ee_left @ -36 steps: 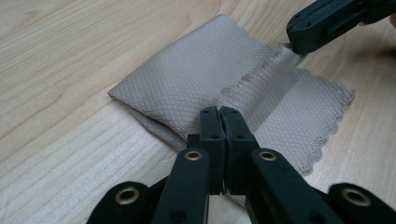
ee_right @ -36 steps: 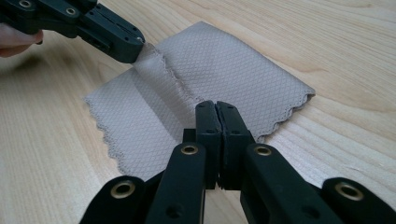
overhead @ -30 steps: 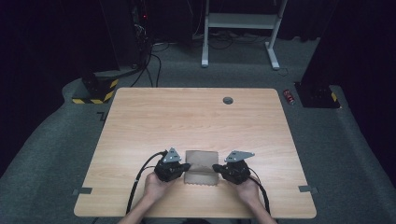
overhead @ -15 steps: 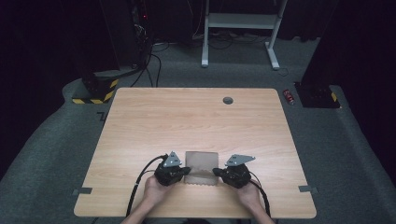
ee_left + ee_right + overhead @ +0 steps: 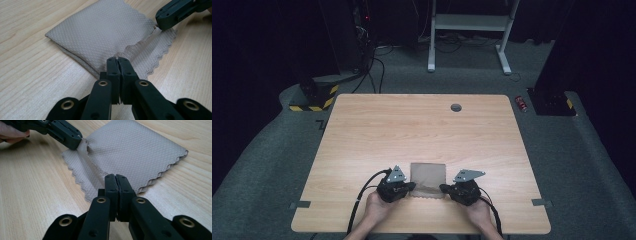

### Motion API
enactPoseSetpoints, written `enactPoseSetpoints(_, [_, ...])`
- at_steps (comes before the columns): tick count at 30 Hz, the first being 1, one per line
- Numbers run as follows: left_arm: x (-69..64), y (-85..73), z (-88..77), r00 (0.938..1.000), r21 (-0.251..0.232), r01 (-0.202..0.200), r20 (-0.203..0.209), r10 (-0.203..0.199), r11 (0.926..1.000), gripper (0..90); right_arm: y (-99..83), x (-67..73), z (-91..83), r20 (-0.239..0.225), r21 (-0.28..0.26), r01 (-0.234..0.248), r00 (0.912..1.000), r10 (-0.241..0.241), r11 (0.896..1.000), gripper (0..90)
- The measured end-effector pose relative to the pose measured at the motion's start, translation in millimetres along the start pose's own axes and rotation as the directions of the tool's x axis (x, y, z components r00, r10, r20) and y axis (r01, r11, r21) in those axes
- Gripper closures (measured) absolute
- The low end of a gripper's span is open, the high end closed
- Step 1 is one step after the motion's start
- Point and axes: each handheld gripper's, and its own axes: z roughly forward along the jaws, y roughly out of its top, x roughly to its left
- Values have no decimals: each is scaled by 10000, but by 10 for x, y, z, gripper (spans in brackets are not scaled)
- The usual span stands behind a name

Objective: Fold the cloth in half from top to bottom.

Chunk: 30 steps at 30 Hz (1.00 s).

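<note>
Near the front edge of the wooden bench [image 5: 422,125], lay a folded beige cloth [image 5: 428,175], sat flat between both hands. Looked roughly square from the high view, so couldn't really call a long axis; folded edge faced the left side, scalloped edges faced the right and the near side. Had one lower layer pulled out toward the person along the near edge. Left gripper [image 5: 117,60] was fully closed, pinching the cloth's near left corner. Right gripper [image 5: 115,177] was clamped tight too, nipping the near right corner of that same layer. Both came in low, pointing inward at each other across the cloth. Didn't spot any containers on the bench, just a small round grommet [image 5: 456,107] near the far edge.
</note>
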Motion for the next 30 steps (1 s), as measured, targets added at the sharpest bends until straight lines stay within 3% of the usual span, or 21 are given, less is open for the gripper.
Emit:
enactPoseSetpoints(7, [-10, -43, -33, 9999, 28, 94, 51, -94, 10000, 863, -35, 25, 2, -76, 12, 70, 9999, -70, 10000, 871])
enactPoseSetpoints(12, [7, -63, -101, 9991, -7, 385, 171, -385, 9993, 817, -41, 29, -27, -233, -72, -40, 9997, 38, 10000, 793])
enactPoseSetpoints(18, [24, -11, -241, 9976, -603, 672, 225, -660, 9959, 760, -6, 9, -136, -507, -625, -296, 9984, 264, 9976, 772])
enactPoseSetpoints(25, [35, 153, -136, 9964, -554, 834, -123, -842, 9950, 695, 87, 15, -77, 206, -482, -309, 9993, 319, 9984, 787])
enactPoseSetpoints(30, [-34, 135, -6, 9986, 158, 340, -417, -333, 9993, 667, 72, 49, 43, 570, -88, -59, 9984, 64, 9999, 785])
